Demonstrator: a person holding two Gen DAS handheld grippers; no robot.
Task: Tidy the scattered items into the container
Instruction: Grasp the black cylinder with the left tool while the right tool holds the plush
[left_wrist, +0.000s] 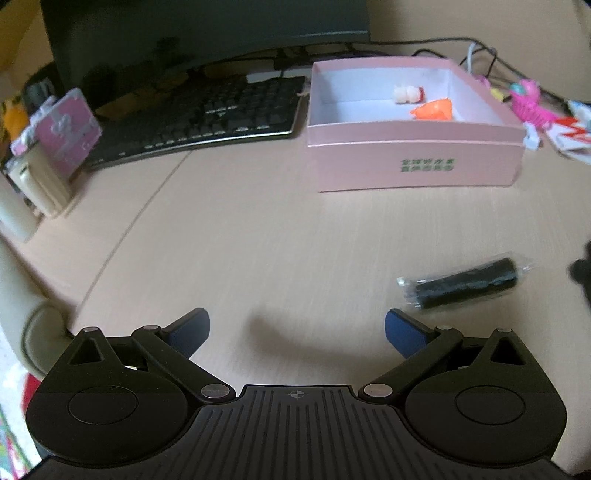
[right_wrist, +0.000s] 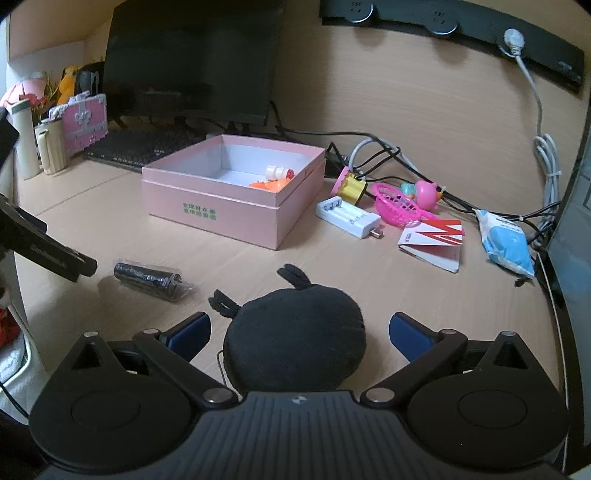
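A pink box stands open on the desk, holding a small white bottle and an orange item. A black roll in clear wrap lies in front of the box. My left gripper is open over bare desk, left of the roll. My right gripper is open, its blue pads on either side of a black plush toy without touching it. The left gripper's finger shows at the left edge of the right wrist view.
Right of the box lie a white battery charger, a pink toy net, a yellow toy, a red-and-white booklet and a blue packet, with cables behind. A keyboard and monitor stand at the back.
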